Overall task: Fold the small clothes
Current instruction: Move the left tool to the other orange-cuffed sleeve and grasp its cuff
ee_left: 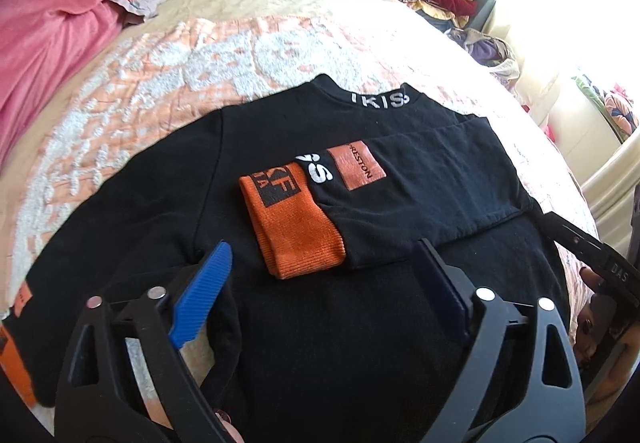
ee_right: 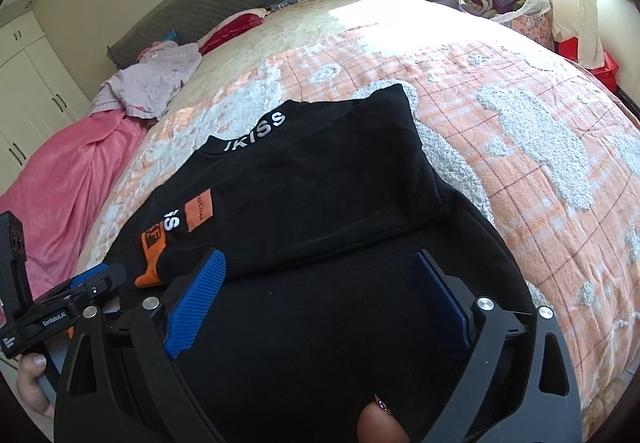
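Both claws, left gripper and right gripper, spread wide, empty, over black sweater. I'd pinch the unfolded sleeve near its cuff, fold across flat.

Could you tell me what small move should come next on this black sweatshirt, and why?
Probably take the left sleeve with the left tool and fold it across the black sweatshirt: the right sleeve already lies folded over, and both tools are open.
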Available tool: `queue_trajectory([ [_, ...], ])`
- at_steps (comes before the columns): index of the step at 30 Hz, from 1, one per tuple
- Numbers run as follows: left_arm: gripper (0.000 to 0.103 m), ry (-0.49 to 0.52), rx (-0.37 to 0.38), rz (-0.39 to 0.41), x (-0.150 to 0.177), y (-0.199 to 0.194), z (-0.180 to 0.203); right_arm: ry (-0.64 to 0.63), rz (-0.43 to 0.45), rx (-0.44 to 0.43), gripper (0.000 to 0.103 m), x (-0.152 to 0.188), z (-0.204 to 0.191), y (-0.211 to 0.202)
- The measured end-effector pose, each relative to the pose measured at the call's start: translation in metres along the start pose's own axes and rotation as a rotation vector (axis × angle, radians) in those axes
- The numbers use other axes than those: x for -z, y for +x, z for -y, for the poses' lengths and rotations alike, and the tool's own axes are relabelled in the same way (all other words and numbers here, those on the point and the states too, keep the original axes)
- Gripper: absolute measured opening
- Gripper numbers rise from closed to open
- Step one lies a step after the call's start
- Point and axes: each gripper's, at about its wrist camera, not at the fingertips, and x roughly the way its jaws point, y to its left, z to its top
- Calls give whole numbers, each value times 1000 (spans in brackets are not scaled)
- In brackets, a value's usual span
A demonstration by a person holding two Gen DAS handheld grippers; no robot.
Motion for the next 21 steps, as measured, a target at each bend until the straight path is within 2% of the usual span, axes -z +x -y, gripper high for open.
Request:
queue_trajectory([
  [2, 93, -4, 1, 13, 0, -6, -1, -1, 13, -6, 96, 1, -2, -6],
  [9, 93, -28, -37, 39, 7, -21, -12, -9, 51, -37, 96, 2, -12, -23],
  [21, 93, -86, -78, 96, 19, -52, -40, -83, 83, -72, 96, 4, -51, -36],
])
